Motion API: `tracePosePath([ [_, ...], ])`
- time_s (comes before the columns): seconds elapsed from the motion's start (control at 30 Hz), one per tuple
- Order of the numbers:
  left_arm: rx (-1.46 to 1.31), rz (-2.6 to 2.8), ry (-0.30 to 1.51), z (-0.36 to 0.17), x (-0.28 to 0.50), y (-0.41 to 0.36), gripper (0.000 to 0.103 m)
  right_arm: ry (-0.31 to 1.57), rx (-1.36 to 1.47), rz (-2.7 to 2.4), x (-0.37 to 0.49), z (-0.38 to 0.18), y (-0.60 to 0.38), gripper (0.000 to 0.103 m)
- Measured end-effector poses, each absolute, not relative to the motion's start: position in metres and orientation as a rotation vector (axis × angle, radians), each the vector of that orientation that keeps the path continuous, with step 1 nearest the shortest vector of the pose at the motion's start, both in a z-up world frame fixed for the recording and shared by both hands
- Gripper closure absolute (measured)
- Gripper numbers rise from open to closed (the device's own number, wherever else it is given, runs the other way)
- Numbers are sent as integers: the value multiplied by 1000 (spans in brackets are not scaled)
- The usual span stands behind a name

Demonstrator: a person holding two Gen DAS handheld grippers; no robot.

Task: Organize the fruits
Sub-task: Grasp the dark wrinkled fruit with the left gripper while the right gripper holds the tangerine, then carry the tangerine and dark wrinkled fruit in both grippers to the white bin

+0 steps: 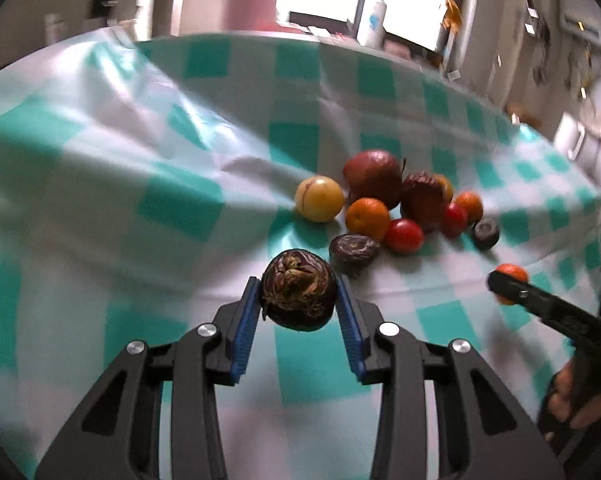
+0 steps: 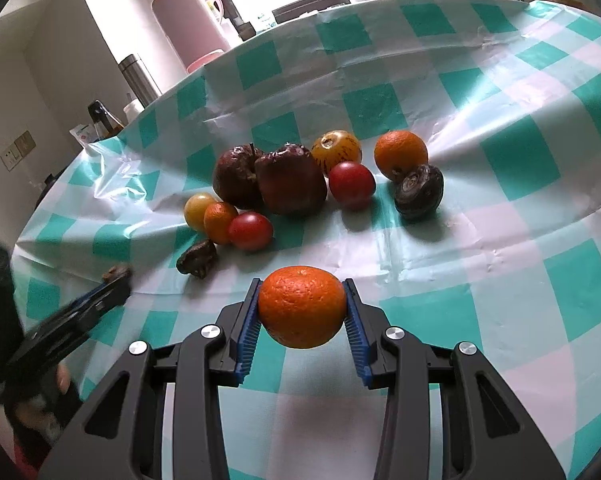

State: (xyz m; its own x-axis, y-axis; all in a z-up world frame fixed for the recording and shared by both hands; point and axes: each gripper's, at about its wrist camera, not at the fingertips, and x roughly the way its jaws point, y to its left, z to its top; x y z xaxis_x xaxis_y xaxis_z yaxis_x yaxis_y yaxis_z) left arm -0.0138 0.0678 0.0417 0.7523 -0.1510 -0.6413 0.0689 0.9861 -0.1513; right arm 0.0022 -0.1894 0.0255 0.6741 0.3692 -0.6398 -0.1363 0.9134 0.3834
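My left gripper [image 1: 299, 296] is shut on a dark brown water chestnut [image 1: 299, 296], held just above the checked cloth. My right gripper [image 2: 301, 307] is shut on a small orange [image 2: 301, 307], also above the cloth; it shows at the right of the left wrist view [image 1: 510, 282]. A cluster of fruit lies ahead: two dark red apples [image 2: 290, 184], a yellow striped fruit [image 2: 336, 148], an orange [image 2: 400, 154], red tomatoes [image 2: 351, 185], small orange and yellow fruits [image 2: 219, 222], and dark chestnuts [image 2: 418, 190].
A teal-and-white checked plastic cloth [image 2: 500, 280] covers the table, wrinkled at the left. A pink thermos [image 2: 188, 20], a steel flask [image 2: 138, 76] and bottles stand past the far edge. The left gripper appears at the lower left of the right wrist view [image 2: 112, 280].
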Motion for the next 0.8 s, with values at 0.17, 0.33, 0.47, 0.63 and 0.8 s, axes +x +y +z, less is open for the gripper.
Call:
tracePosePath([
  [0.17,-200,-99,631,51,-52,67,65,753,327,315,-3,29,-191,63],
  [0.33,-201,-168,605,56,-90,37,65,729,350,339,-44,34,-202,63],
  [0.47,-187,-225,630,50,-106,8,65,709,263,326,-87,41,-211,63],
  [0.63,-138,-295,678,40,-119,-32,65,680,200,296,-134,46,-235,63],
  [0.8,-30,-376,659,48,-142,-77,65,651,222,240,-178,45,-279,63],
])
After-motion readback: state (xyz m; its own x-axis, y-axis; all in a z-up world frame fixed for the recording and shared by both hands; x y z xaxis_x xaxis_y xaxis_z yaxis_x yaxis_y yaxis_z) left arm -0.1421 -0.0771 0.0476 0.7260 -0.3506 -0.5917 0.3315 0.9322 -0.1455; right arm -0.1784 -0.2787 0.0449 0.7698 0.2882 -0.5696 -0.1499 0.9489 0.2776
